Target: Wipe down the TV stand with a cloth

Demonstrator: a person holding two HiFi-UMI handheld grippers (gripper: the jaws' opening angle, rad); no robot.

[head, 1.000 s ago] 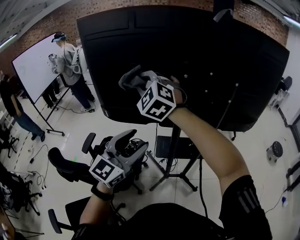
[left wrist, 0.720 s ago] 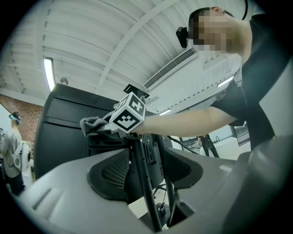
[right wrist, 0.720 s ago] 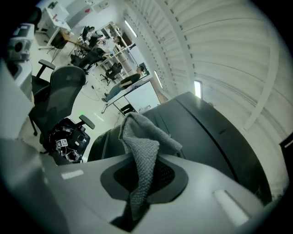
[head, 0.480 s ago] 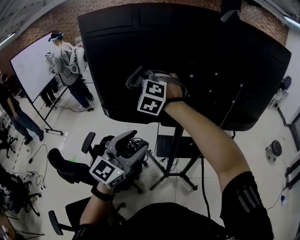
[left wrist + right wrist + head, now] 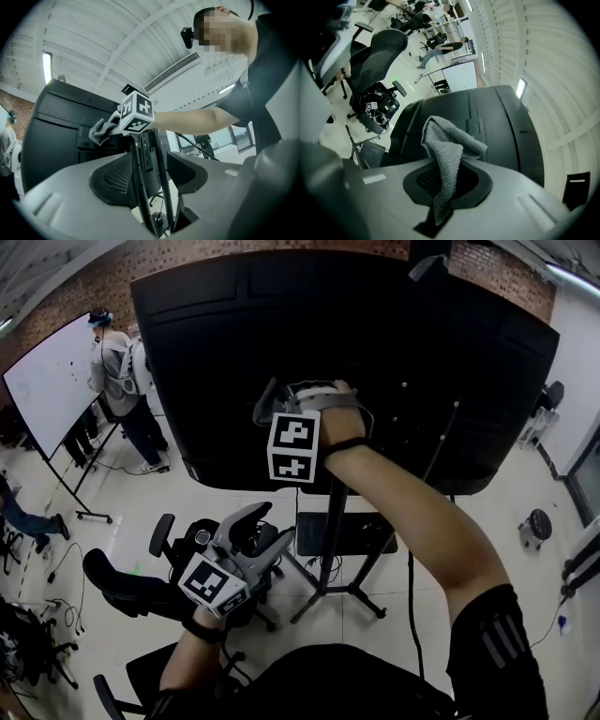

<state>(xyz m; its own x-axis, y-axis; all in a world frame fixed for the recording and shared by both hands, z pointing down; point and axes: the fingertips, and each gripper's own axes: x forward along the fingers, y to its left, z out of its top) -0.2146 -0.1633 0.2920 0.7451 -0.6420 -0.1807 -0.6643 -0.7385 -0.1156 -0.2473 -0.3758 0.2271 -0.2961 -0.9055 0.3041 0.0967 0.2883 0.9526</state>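
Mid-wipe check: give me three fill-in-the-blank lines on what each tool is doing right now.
1. The right tool is shut on a grey ____.
2. That grey thing is held up at the back of the black ____.
3. The left tool, open and empty, hangs near an office ____.
Missing words: cloth; TV; chair.
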